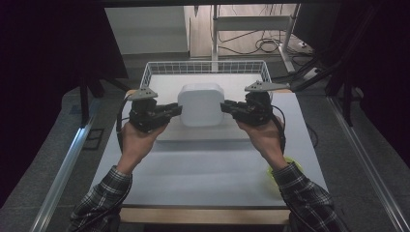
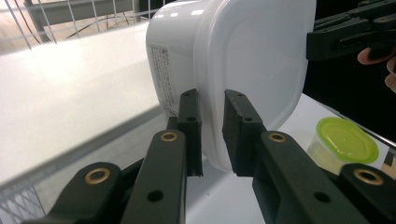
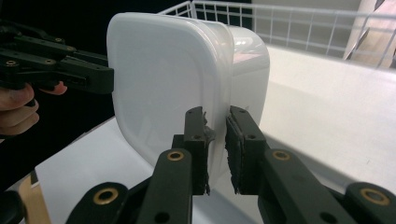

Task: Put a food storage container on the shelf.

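We hold the white lidded container [image 1: 200, 104] clear of the bench [image 1: 203, 169], just in front of the wire basket [image 1: 205, 67]; left tongs [image 1: 178, 110] and right tongs [image 1: 225, 107] are clamped on its lid rim at opposite sides. Next, we judge, carry it level over the basket.

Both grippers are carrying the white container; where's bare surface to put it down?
Bare patches: the table between the forearms, below the white container, and the wire basket floor behind it. Crowded: the near right corner, where the green-lidded tub sits by the right sleeve.
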